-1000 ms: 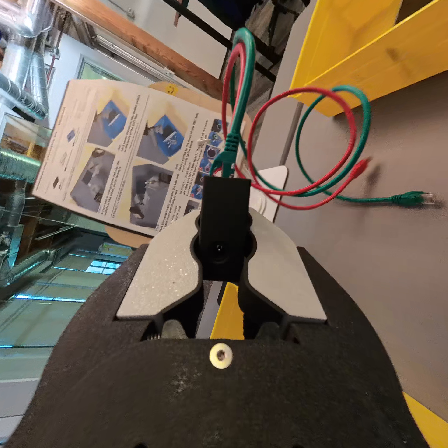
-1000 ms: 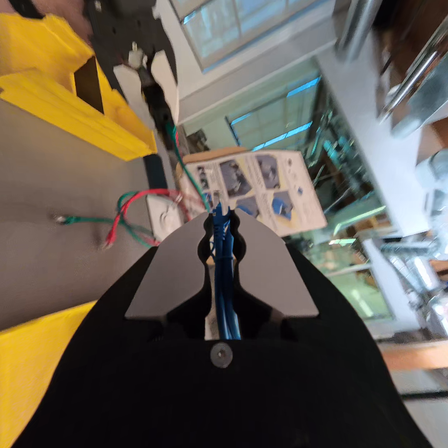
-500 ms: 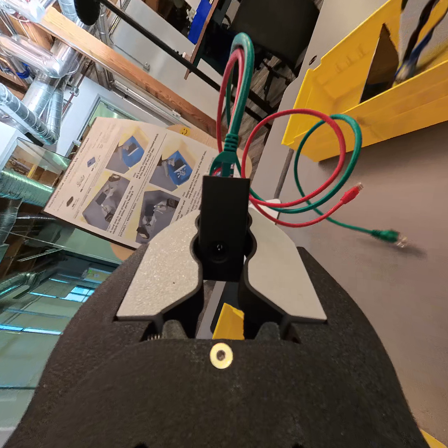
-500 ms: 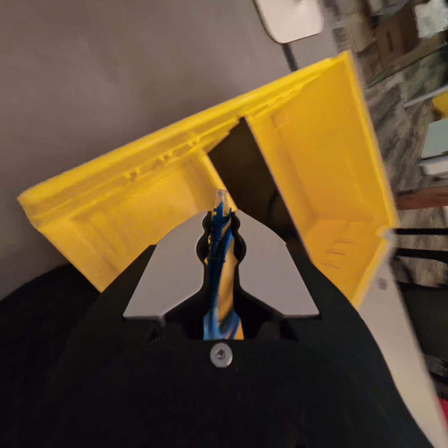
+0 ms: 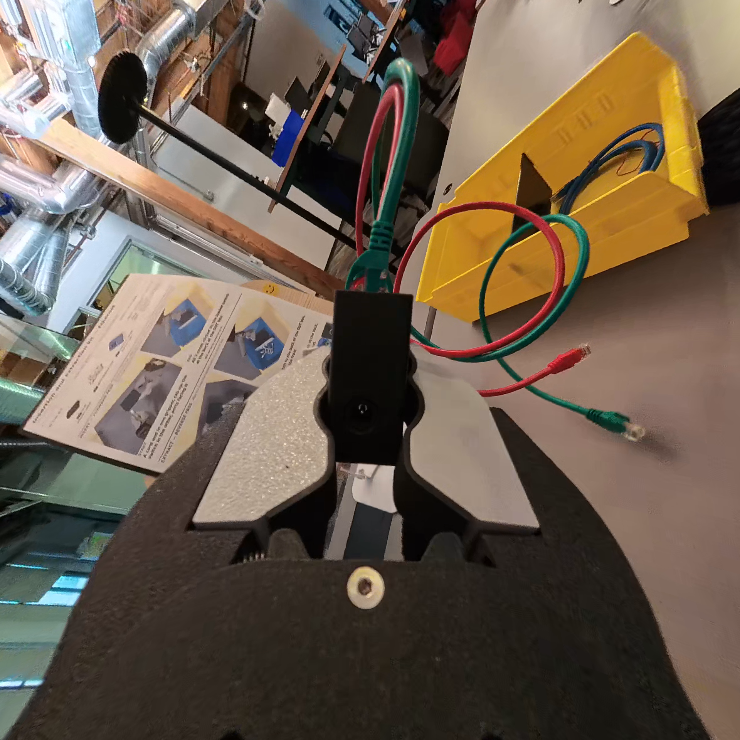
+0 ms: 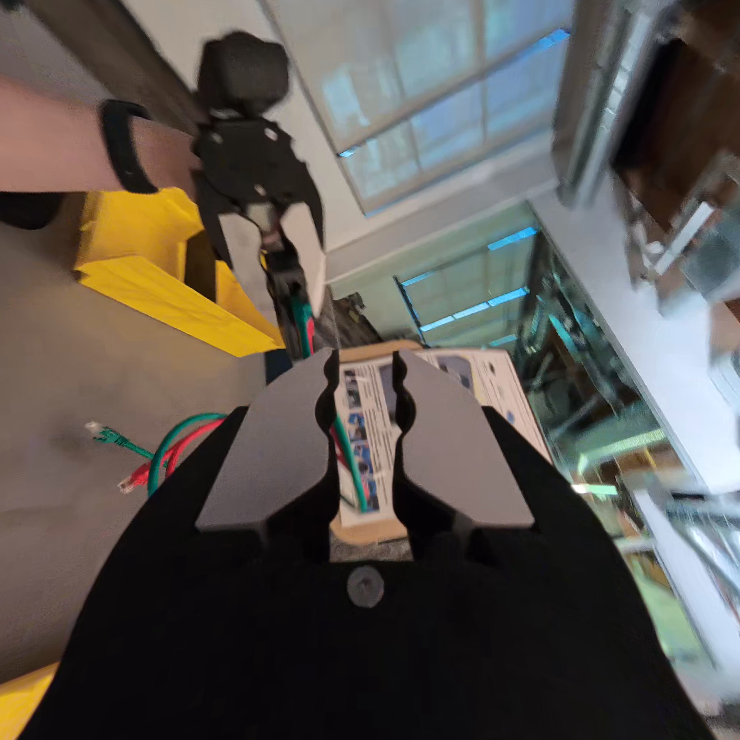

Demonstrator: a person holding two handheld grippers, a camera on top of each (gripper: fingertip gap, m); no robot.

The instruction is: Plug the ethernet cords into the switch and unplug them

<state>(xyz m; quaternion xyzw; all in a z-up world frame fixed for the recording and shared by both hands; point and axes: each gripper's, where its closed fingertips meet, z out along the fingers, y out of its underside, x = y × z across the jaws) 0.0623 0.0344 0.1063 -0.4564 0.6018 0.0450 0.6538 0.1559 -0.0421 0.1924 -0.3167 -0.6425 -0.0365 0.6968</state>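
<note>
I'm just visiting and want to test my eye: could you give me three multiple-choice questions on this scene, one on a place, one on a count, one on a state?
1. Where does the blue ethernet cord lie?
A. in the yellow bin
B. on the poster
C. in the right gripper

2. How many cords are plugged into the black switch?
A. none
B. two
C. four

3. How is the right gripper?
A. shut on a cord
B. open and holding nothing
C. shut on the switch

Answers: 1 A, it is coiled inside the bin. 2 B, the green ethernet cord and red ethernet cord enter it. 3 B, a clear gap between its fingers.
</note>
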